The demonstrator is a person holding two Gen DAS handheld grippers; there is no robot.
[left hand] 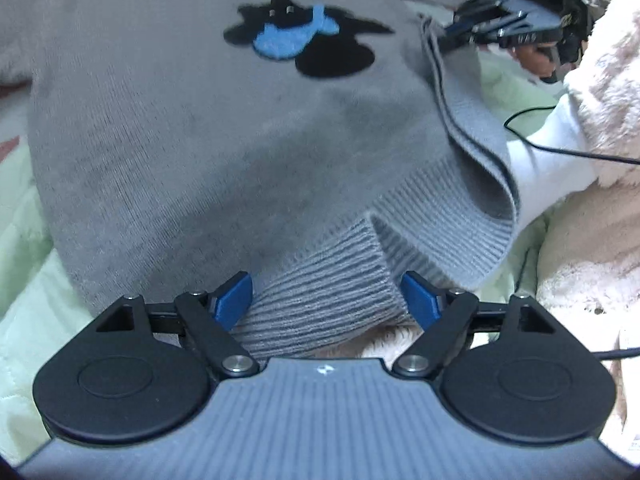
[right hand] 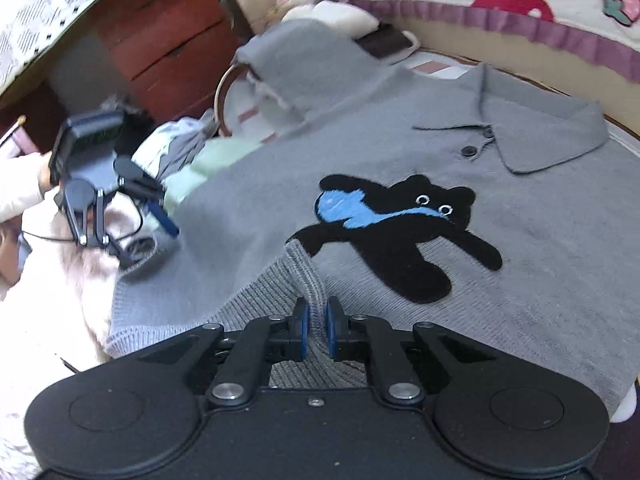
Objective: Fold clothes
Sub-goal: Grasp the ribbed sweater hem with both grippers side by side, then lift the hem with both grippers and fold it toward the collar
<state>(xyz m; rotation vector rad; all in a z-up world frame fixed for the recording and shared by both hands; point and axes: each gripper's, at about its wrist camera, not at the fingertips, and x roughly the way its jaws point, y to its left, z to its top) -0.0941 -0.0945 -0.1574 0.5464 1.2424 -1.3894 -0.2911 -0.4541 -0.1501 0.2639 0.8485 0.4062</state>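
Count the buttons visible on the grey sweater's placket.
2: upper button just below the collar, lower button beneath it on the placket. More may be hidden under the collar.

Left hand-held gripper [left hand: 327,295] agape, right hand-held gripper [right hand: 316,314] seemingly pinched.

A bed covered with a pale green quilted sheet [left hand: 24,240] carries everything here. Spread flat across it lies a grey knitted polo sweater [right hand: 560,280], front up, with a black bear patch [right hand: 400,252] holding something blue on its chest. A fluffy cream blanket [left hand: 600,80] rests on the sheet just beside the sweater's ribbed hem, and a thin black cable [left hand: 560,150] trails over it.
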